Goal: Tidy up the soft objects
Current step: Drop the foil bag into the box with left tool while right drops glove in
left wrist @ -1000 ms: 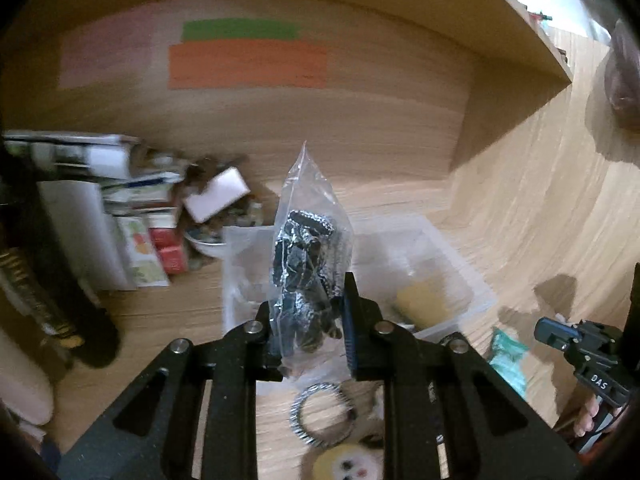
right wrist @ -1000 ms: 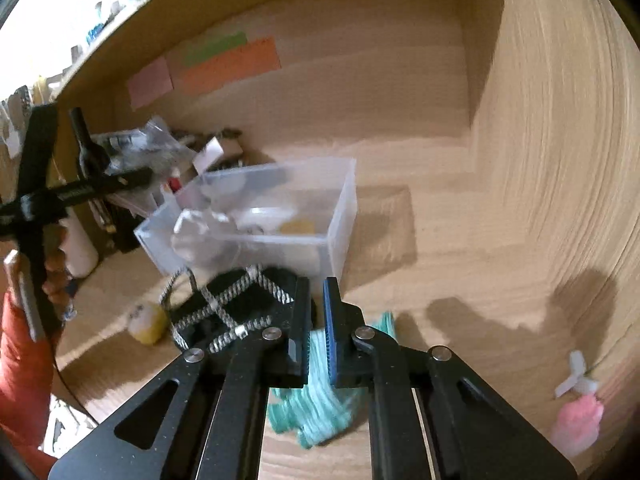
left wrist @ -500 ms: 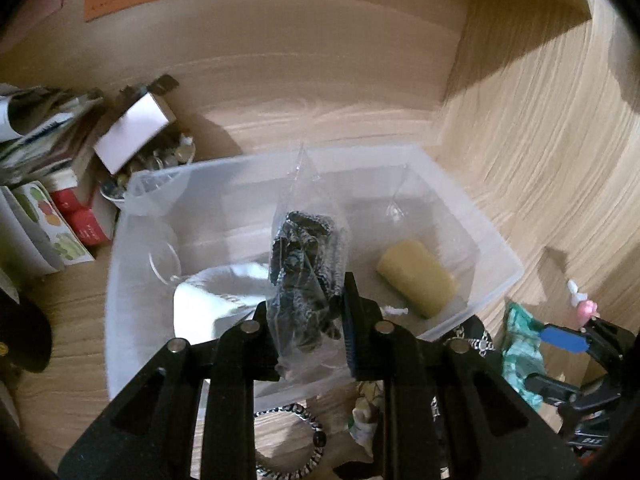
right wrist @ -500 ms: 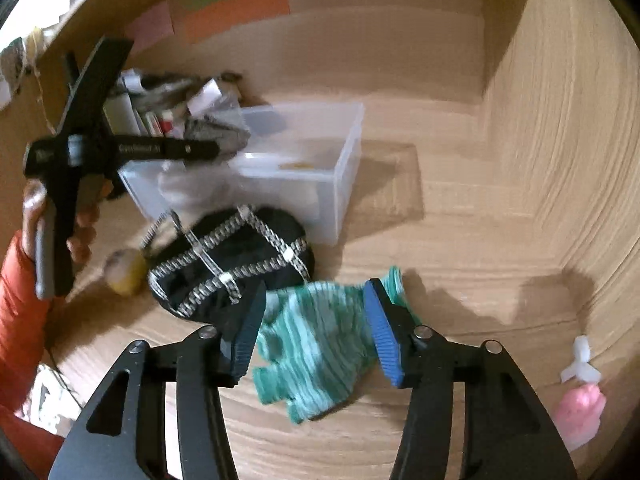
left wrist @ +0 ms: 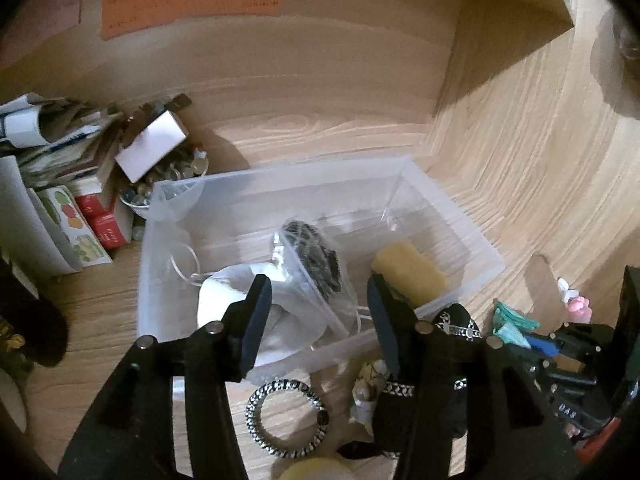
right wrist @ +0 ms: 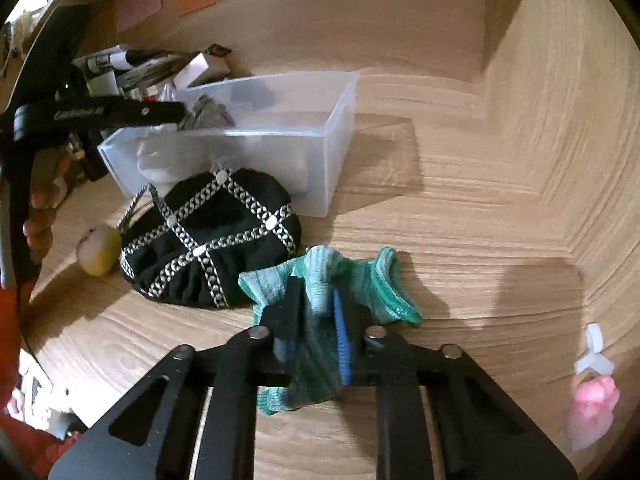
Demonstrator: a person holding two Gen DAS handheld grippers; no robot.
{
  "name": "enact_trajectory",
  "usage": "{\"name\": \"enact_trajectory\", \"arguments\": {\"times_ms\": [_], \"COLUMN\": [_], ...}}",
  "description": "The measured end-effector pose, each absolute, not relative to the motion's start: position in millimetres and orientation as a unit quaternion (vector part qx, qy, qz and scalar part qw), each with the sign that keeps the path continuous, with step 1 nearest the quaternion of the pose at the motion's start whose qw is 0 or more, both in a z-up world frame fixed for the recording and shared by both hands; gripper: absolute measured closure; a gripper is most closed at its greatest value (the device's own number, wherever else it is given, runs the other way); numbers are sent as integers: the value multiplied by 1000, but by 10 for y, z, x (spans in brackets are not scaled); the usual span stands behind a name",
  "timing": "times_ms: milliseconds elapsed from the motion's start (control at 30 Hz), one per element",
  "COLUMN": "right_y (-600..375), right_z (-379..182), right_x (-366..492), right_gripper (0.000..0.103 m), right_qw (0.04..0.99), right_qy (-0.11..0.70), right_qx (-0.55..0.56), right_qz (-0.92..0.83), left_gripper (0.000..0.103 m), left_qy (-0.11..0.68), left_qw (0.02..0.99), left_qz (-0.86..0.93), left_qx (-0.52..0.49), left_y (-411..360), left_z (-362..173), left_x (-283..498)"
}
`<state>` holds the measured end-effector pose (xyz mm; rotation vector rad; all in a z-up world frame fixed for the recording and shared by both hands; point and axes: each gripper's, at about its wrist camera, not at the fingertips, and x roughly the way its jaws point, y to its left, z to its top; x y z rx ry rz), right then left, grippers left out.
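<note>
My left gripper (left wrist: 320, 312) is open above the clear plastic bin (left wrist: 472, 240). A clear bag of black items (left wrist: 316, 268) lies inside the bin between a white soft object (left wrist: 224, 296) and a yellow sponge (left wrist: 408, 272). My right gripper (right wrist: 316, 320) is shut on a green knitted sock (right wrist: 320, 276) on the wooden surface. A black pouch with chain pattern (right wrist: 212, 236) lies beside the sock, in front of the bin (right wrist: 328, 148).
A black-and-white ring (left wrist: 286, 416) and a yellow round toy (right wrist: 98, 250) lie on the wood near the bin. Boxes and papers (left wrist: 68, 184) crowd the back left. A pink figure (right wrist: 592, 412) stands at the right. Wooden walls close the back and right.
My left gripper opened and let the bag of black items drop into the bin. My right gripper moved onto the green sock and closed on it.
</note>
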<state>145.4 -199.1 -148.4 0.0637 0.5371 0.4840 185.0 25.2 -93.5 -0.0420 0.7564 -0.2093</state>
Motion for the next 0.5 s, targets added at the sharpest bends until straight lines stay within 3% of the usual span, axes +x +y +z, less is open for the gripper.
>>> {"name": "enact_trajectory", "arguments": {"times_ms": [233, 300, 500], "right_y": [-2145, -2180, -2074], "right_z": [-1064, -924, -556], "right_x": [1362, 1350, 1394], "right_gripper": [91, 91, 91], "right_qw": [953, 956, 962], "right_qy": [194, 172, 123], "right_qx": [61, 68, 58], "right_qz": [225, 227, 237], "left_gripper": [28, 17, 10], "left_qy": [331, 319, 314], "left_qw": [939, 943, 946], "left_qz": [-90, -87, -65], "left_qx": [-21, -24, -51], "left_y": [387, 448, 653], "left_z": [-761, -720, -745], "left_x": [1540, 1425, 1170]}}
